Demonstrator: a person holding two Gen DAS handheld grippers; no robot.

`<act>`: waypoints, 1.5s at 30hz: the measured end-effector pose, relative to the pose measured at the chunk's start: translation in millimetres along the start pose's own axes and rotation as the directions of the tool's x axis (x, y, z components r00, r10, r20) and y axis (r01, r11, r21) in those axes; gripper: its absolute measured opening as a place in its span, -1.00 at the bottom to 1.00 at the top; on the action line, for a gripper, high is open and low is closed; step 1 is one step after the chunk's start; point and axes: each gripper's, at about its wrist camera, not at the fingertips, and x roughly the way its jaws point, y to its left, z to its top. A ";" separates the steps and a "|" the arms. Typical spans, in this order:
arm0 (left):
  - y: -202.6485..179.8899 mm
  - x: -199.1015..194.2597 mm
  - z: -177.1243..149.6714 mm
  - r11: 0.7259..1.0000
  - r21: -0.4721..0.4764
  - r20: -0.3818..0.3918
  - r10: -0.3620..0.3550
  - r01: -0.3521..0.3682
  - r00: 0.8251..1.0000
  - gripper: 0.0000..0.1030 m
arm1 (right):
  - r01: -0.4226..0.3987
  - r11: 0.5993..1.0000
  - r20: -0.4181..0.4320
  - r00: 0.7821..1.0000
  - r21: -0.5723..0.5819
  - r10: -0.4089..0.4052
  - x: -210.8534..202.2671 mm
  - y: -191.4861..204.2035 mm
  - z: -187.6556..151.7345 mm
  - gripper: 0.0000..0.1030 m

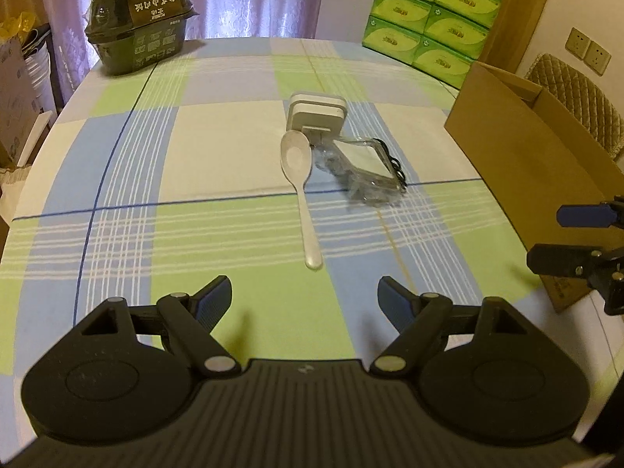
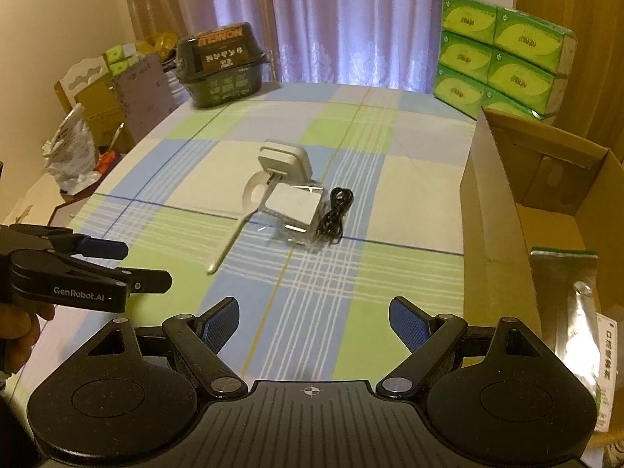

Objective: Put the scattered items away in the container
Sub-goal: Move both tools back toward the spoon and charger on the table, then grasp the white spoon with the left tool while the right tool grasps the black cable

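Item 1: we count one white plastic spoon (image 1: 302, 191), lying near the middle of the checked green, blue and cream tabletop (image 1: 218, 144). Its long axis runs toward and away from our left tongs (image 1: 304, 304), bowl at the far end, handle tip nearest those tongs.

Item 2: one white square gadget with rounded corners (image 1: 316, 114), just beyond the spoon bowl.

Item 3: one clear plastic packet holding a white square piece and a black coiled cable (image 2: 302, 214), just right of the spoon and touching it.

Item 4: one open brown cardboard box (image 2: 503, 210) on the right side of the tabletop, well apart from the three items. Inside we see one silvery foil pouch with a green top edge (image 2: 565, 273) and a printed white sheet beside it.

Item 5: one dark green lidded food tub (image 1: 138, 19) at the far left corner.

Item 6: one stack of green tissue packs (image 1: 429, 11) at the far right; six faces show.

Both our left tongs and right tongs (image 2: 312, 323) hover spread wide over the near tabletop, holding nothing.
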 end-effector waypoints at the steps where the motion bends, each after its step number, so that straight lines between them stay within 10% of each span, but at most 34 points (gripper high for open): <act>1: 0.9 4.8 2.1 1.000 0.001 0.005 -0.001 0.001 1.000 0.49 | 0.003 1.000 0.002 1.000 0.004 -0.003 4.0 -1.3 2.3 0.73; 37: -2.3 106.2 39.9 0.992 0.125 0.047 -0.013 0.007 0.999 -0.76 | 0.051 0.993 0.015 0.999 0.107 -0.052 112.0 -37.4 28.4 0.71; 45: 9.7 100.4 42.3 0.995 0.096 0.008 -0.004 0.004 1.000 -0.90 | 0.060 0.995 0.005 0.998 0.086 -0.060 132.1 -37.3 36.5 0.07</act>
